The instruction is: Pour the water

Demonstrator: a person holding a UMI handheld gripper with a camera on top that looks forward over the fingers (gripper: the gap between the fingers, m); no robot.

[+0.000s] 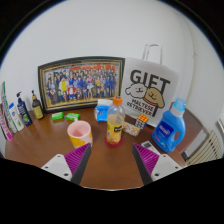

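Gripper view. The tongs are hovering spread apart over the wooden table, pinching nothing; their two magenta pads are flanking open tabletop. Just ahead, in line with the gap between the fingers, a clear bottle with an orange cap and yellow label is standing upright, and an orange-yellow cup is sitting just beside it, ahead of the left finger. A blue detergent jug is standing ahead of the right finger. Beyond these, a framed group photograph and a white gift bag are leaning at the wall, with several small bottles near the far left edge of the table.
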